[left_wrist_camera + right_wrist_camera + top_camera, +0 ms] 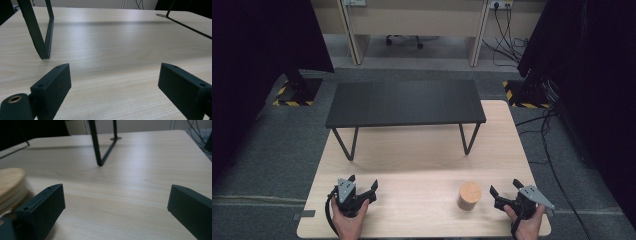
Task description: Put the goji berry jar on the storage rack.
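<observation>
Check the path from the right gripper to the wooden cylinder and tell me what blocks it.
Nothing visible blocks it. The right gripper, open, sits just beside the wooden cylinder, with bare table between them. The black shelf stands farther back.

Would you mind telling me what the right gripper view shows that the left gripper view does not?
The right gripper view alone has the wooden cylinder at its left edge, beside the right gripper. The left gripper view alone has the left gripper and two legs of the black shelf. Both share the light wooden table, open jaws with nothing between them, and shelf legs.
</observation>
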A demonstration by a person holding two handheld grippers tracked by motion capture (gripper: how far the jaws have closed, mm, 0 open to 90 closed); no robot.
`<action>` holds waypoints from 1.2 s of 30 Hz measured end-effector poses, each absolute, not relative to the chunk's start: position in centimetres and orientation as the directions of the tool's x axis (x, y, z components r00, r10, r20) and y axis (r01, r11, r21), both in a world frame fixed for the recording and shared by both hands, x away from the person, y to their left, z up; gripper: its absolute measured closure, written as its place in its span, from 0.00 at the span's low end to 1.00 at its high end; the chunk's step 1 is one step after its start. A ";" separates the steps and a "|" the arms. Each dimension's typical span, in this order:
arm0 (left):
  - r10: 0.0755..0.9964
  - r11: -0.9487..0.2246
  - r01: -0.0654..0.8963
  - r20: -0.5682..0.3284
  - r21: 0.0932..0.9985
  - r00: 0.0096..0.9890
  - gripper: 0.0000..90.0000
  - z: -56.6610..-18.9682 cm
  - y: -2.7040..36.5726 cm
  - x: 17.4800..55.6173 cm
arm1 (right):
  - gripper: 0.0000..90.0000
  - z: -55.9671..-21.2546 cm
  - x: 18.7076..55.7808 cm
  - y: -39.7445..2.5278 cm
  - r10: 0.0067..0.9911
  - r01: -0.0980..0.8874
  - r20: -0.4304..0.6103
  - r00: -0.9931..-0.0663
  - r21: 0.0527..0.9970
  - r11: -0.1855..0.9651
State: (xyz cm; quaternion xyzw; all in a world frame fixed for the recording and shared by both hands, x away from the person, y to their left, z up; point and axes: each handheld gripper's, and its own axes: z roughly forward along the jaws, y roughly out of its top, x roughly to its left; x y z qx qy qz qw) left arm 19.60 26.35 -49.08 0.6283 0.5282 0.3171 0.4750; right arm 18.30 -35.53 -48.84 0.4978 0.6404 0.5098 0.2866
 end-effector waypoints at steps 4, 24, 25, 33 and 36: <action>0.966 0.010 0.358 -0.102 0.934 0.239 0.12 -49.1 26.3 19.5 | 0.01 -48.8 17.0 -36.6 0.897 0.310 0.127 -0.423 0.951 0.012; 0.968 0.006 0.344 -0.091 0.939 0.232 0.11 -49.3 26.1 19.3 | 0.01 -49.1 15.1 -37.9 0.788 0.283 0.069 -0.612 0.949 0.136; 0.968 0.007 0.345 -0.093 0.938 0.232 0.11 -49.3 26.1 19.3 | 0.01 -49.1 15.1 -37.9 0.783 0.281 0.066 -0.618 0.949 0.141; 0.968 0.005 0.346 -0.091 0.938 0.233 0.11 -49.3 26.1 19.3 | 0.02 -48.8 15.5 -37.3 0.757 0.267 0.039 -0.652 0.946 0.182; 0.969 0.003 0.347 -0.089 0.938 0.232 0.11 -49.2 26.0 19.3 | 0.02 -48.7 15.5 -37.1 0.754 0.268 0.039 -0.656 0.946 0.184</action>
